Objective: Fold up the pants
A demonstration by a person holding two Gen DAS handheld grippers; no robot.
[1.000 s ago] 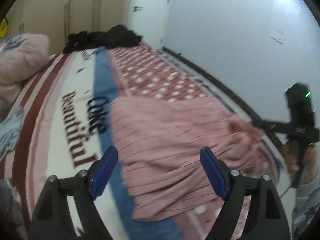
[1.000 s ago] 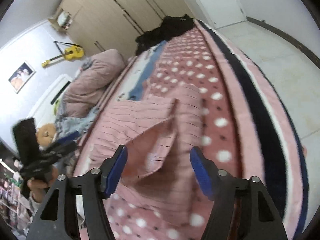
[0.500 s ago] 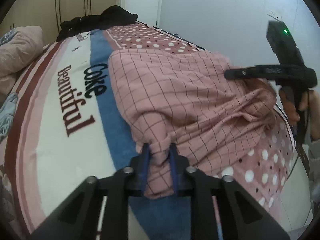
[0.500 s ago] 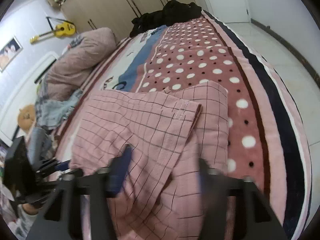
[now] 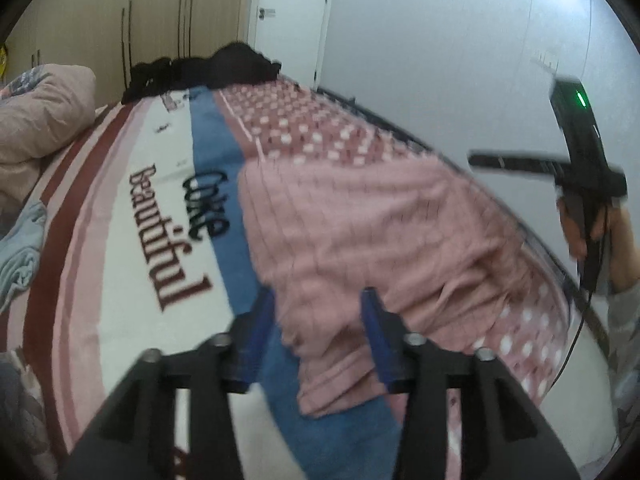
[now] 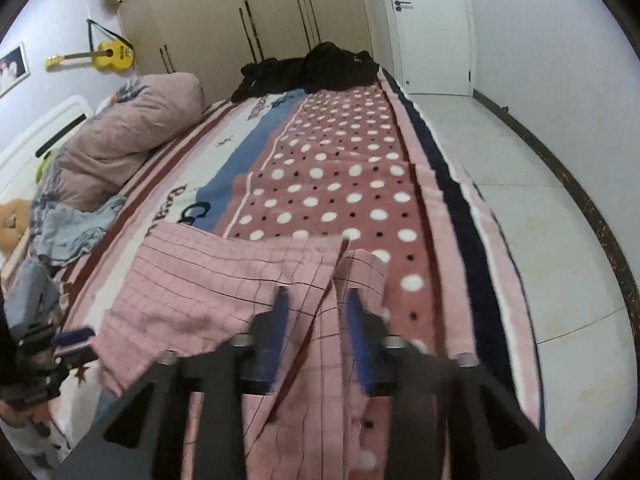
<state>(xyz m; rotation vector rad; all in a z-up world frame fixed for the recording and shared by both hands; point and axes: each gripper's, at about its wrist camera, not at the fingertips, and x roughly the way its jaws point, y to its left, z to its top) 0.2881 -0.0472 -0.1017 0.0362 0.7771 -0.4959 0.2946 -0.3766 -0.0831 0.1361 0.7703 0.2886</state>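
Observation:
Pink checked pants lie folded over on the patterned bed blanket. In the left wrist view my left gripper is open, its blue pads either side of the pants' near edge, just above it. The right gripper shows at the far right, held in a hand. In the right wrist view my right gripper is open over the pants, above the fold between two layers. The left gripper shows at the lower left, by the pants' corner.
A black heap of clothes lies at the bed's far end. A pink duvet and a blue garment lie on the left side. The tiled floor and a white door are to the right.
My left gripper was shut on the pants' edge half a second ago; now it is open and the cloth lies loose. My right gripper has narrowed and moved over the fold.

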